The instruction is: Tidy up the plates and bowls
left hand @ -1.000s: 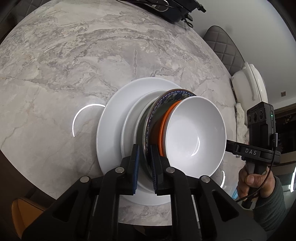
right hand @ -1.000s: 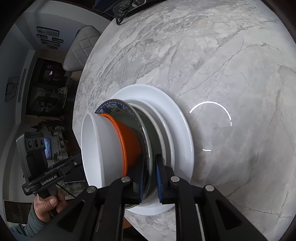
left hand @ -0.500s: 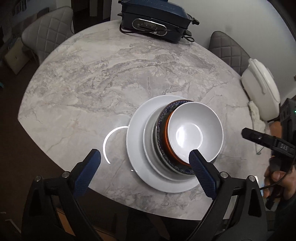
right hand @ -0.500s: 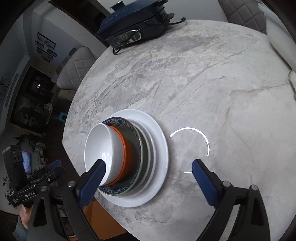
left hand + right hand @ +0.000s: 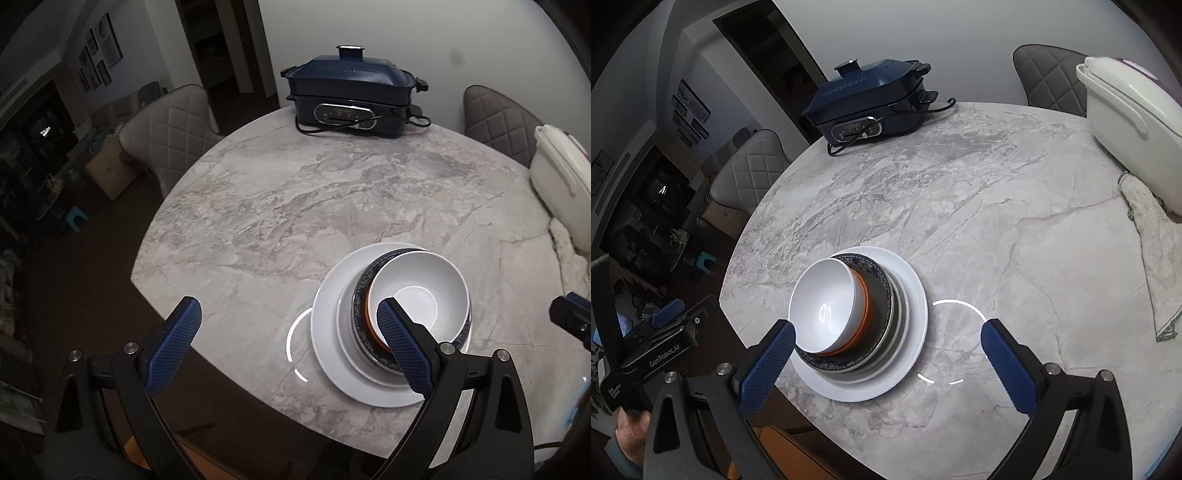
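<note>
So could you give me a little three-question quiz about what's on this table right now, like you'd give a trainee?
1. True or false: the white bowl sits at the top of the stack on the large white plate.
2. Which color is the bowl directly beneath the white bowl? A) green B) orange C) yellow
3. Fill in: both the left gripper and the right gripper have jaws that are ____ and hold nothing.

Key
1. True.
2. B: the orange bowl shows as a band under the white one, above the blue-patterned plate.
3. Open. The stack rests alone on the marble table.
</note>
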Demonstrator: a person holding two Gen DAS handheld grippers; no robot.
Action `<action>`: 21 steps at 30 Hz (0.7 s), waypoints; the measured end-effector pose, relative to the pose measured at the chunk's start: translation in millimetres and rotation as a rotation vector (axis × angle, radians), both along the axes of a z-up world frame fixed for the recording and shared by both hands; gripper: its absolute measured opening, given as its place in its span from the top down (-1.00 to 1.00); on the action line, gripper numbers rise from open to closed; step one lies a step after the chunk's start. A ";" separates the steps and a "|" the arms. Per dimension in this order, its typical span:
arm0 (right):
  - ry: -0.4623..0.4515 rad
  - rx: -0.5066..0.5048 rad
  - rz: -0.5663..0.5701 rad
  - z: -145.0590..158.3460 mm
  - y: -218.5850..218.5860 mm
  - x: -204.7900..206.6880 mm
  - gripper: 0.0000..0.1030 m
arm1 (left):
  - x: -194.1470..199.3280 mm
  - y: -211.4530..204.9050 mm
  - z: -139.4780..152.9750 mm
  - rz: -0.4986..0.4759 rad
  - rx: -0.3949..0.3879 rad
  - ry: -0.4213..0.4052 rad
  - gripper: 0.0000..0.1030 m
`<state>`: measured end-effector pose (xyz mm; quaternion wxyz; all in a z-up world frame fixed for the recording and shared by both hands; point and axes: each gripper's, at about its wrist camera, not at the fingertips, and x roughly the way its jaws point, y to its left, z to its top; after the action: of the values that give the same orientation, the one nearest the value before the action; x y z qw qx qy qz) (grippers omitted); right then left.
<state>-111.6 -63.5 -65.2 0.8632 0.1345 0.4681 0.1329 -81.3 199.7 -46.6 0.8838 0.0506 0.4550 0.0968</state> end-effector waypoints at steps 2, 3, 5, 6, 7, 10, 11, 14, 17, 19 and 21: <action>-0.018 -0.007 0.017 5.6 0.9 -3.6 -1.00 | -6.2 -12.4 2.7 -0.026 -0.016 0.018 -0.88; -0.023 -0.010 0.020 8.5 1.3 -4.9 -1.00 | -8.9 -16.5 4.6 -0.040 -0.065 0.028 -0.87; -0.032 -0.016 0.023 13.1 2.4 -7.2 -1.00 | -14.0 -25.1 10.2 -0.045 -0.126 0.037 -0.87; -0.034 -0.020 0.030 15.3 2.9 -8.3 -1.00 | -16.0 -31.3 12.8 -0.046 -0.128 0.035 -0.87; -0.034 -0.027 0.031 16.9 3.1 -10.4 -1.00 | -17.0 -37.6 15.1 -0.055 -0.127 0.038 -0.87; -0.015 -0.039 0.015 18.5 -0.8 -15.5 -1.00 | -18.1 -50.1 16.8 -0.040 -0.134 0.074 -0.87; -0.008 -0.046 0.013 19.0 -2.4 -16.8 -1.00 | -18.0 -52.1 17.3 -0.030 -0.141 0.084 -0.87; -0.004 -0.088 0.016 22.3 -6.1 -21.1 -1.00 | -20.8 -60.8 21.0 -0.014 -0.137 0.087 -0.87; 0.006 -0.085 0.014 27.7 -13.2 -22.3 -1.00 | -22.4 -67.4 26.7 -0.008 -0.134 0.081 -0.87; 0.002 -0.104 0.014 32.7 -14.0 -23.5 -1.00 | -22.8 -72.7 29.4 -0.010 -0.143 0.081 -0.88; -0.006 -0.129 0.020 37.3 -12.6 -25.1 -1.00 | -22.2 -76.3 31.2 -0.013 -0.152 0.079 -0.88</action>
<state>-136.7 -76.1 -27.9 0.8701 0.0737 0.4744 0.1114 -103.5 123.4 -15.5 0.8671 -0.0100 0.4950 0.0539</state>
